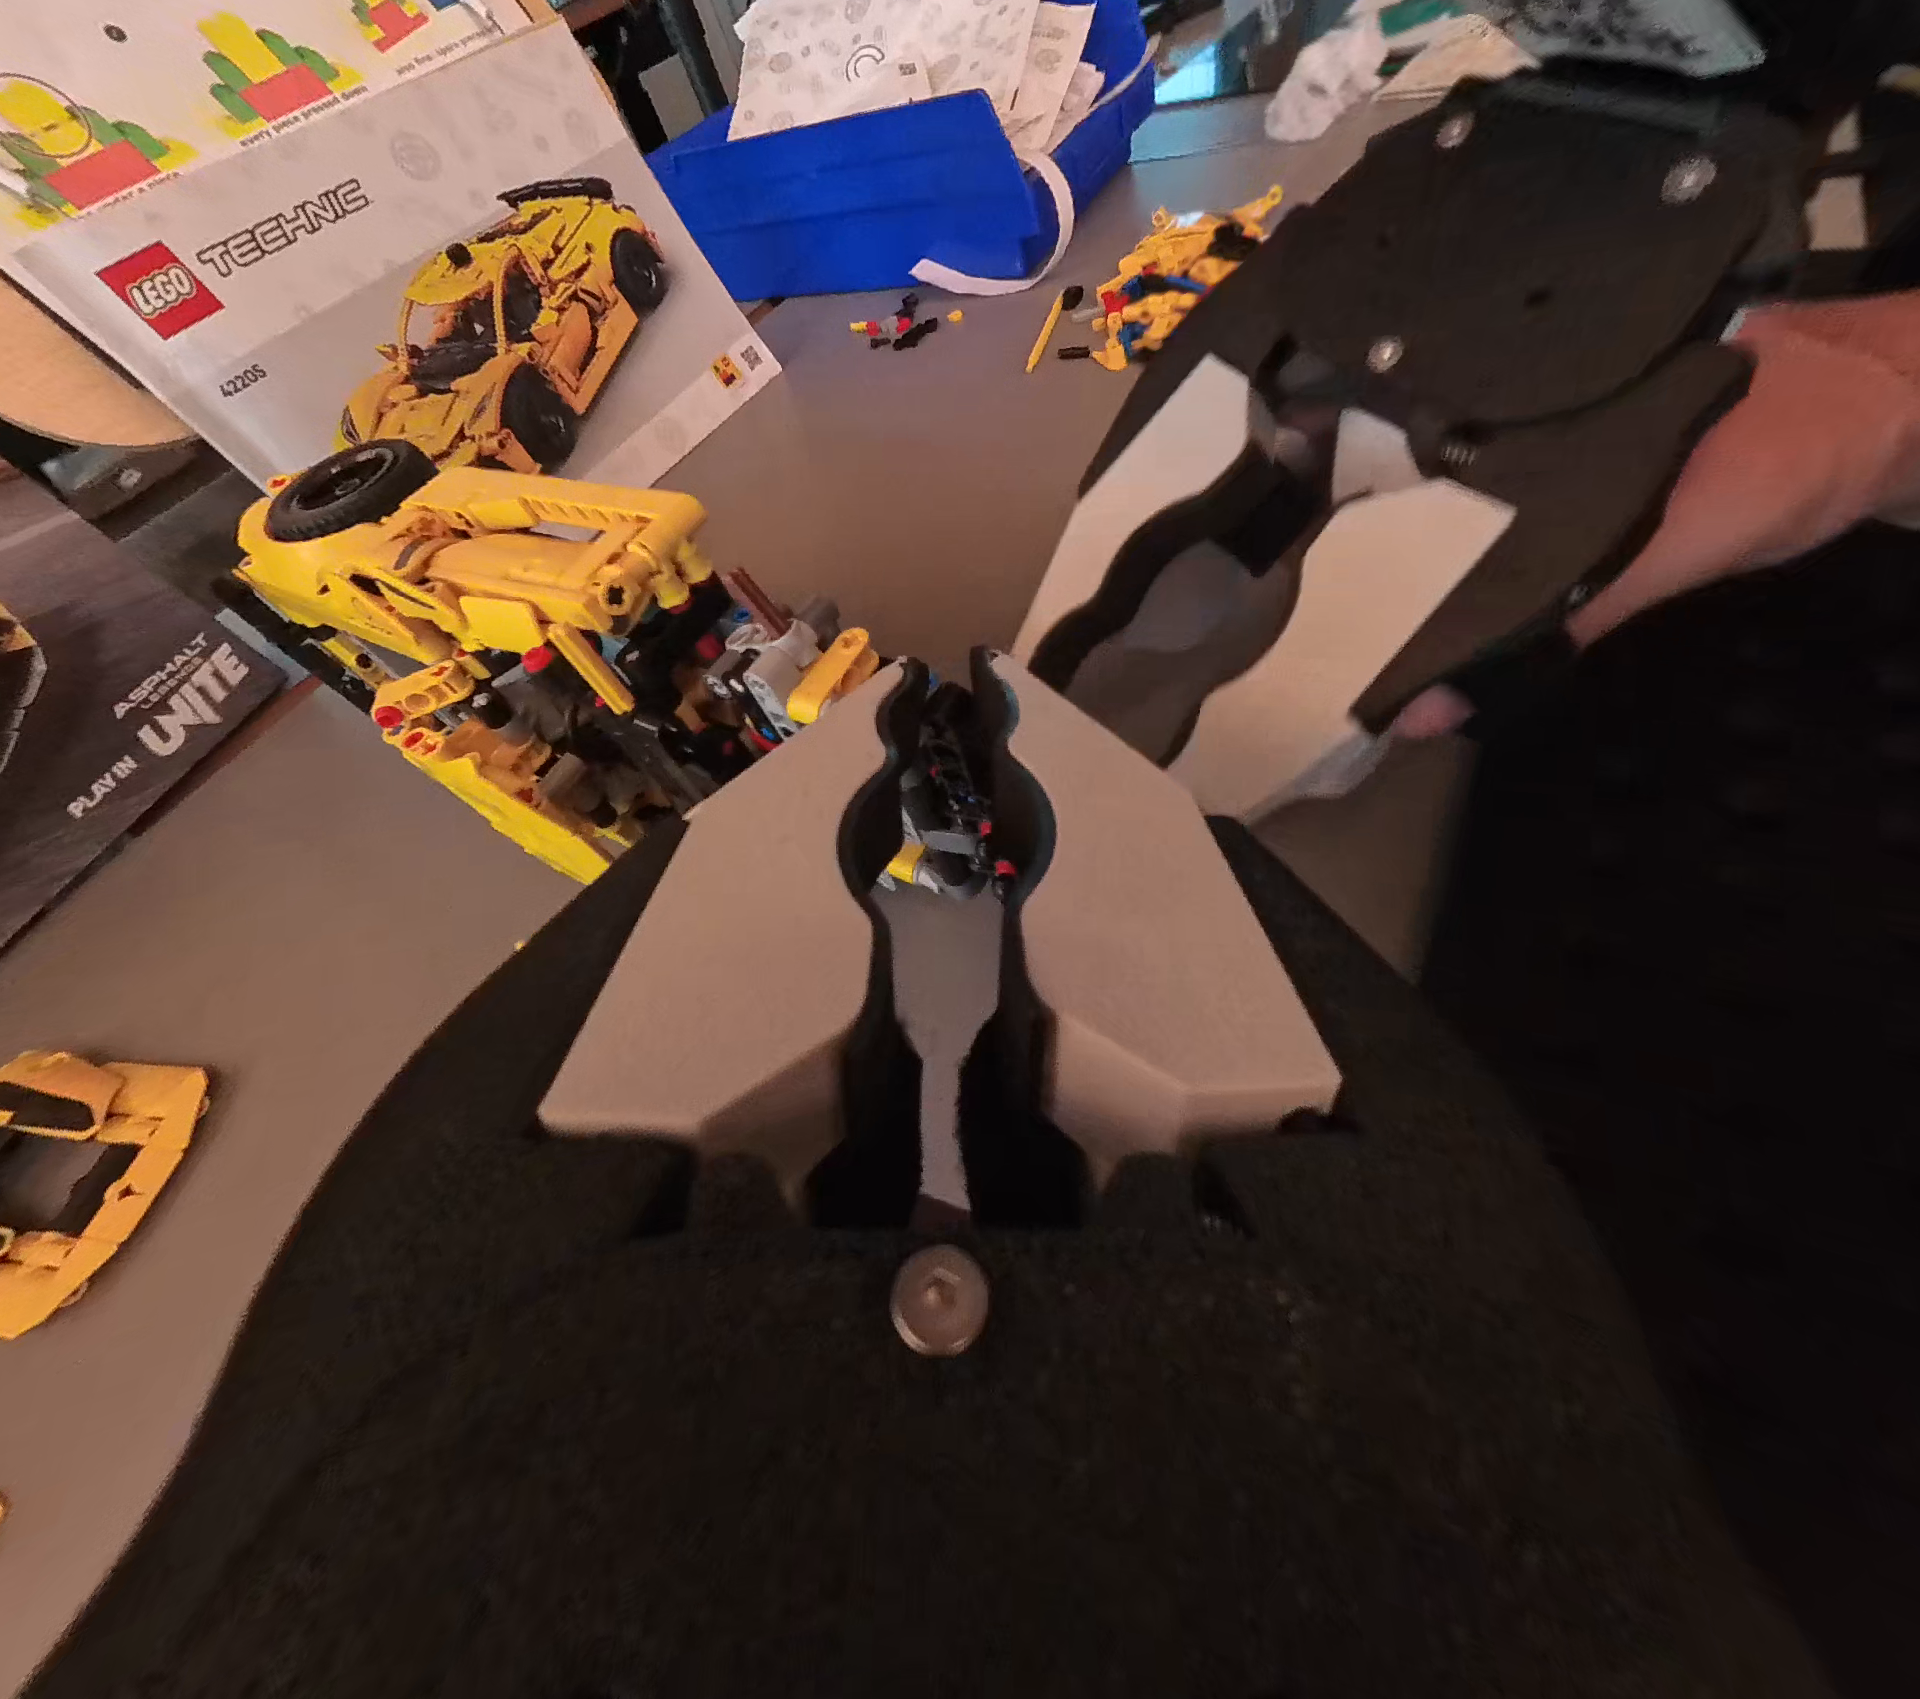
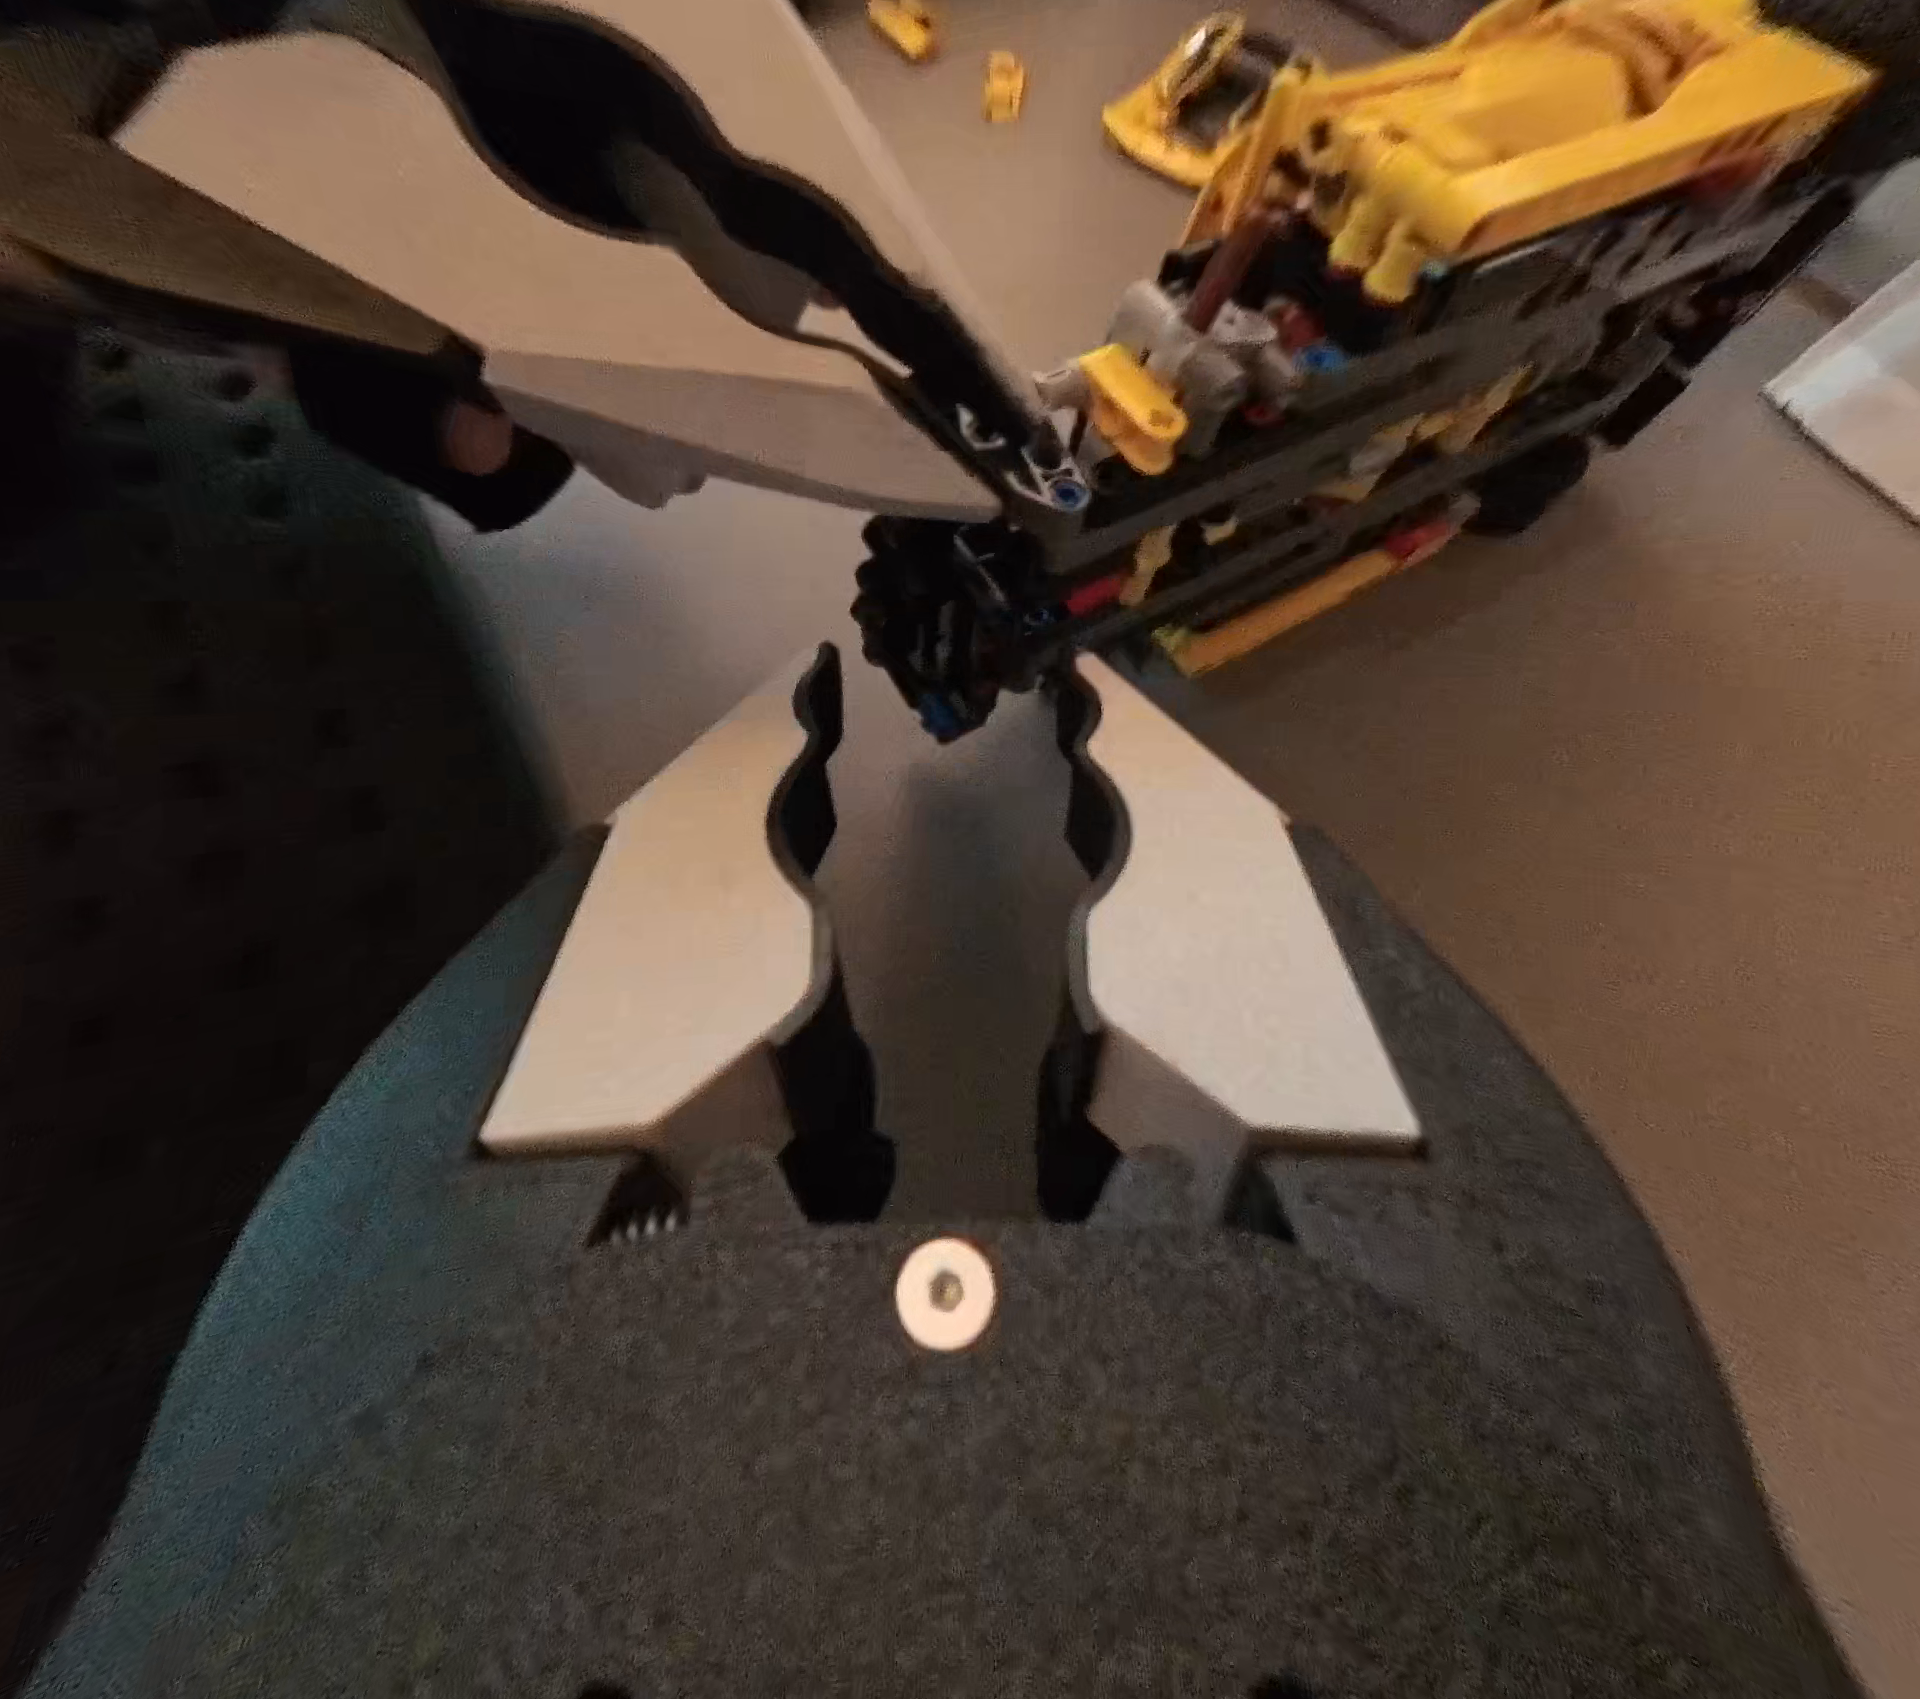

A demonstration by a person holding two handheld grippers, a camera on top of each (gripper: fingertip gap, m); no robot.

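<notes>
I had the left gripper (image 1: 951, 678) clenched on the end of the yellow brick car (image 1: 499, 610), which lay on its side on the grey table (image 1: 914, 486). That pinch on a grey beam w/ a blue pin steadied the chassis, I'd judge, so its black gear assembly (image 2: 940, 610) faced the other tool. The right gripper (image 2: 951, 683) stood released, jaws spread, tips just beside that gear; one tip looked close to touching, can't tell (blur didn't help). Around: instruction booklet (image 1: 416, 299) propped behind the car, blue bin (image 1: 883, 184) stuffed w/ paper bags, a pile of loose yellow pieces (image 1: 1174, 278) far side, a detached yellow body panel (image 1: 83, 1161) near left. In the way: mostly the left tool's own fingers (image 2: 727, 444), crowding the gear from above.
</notes>
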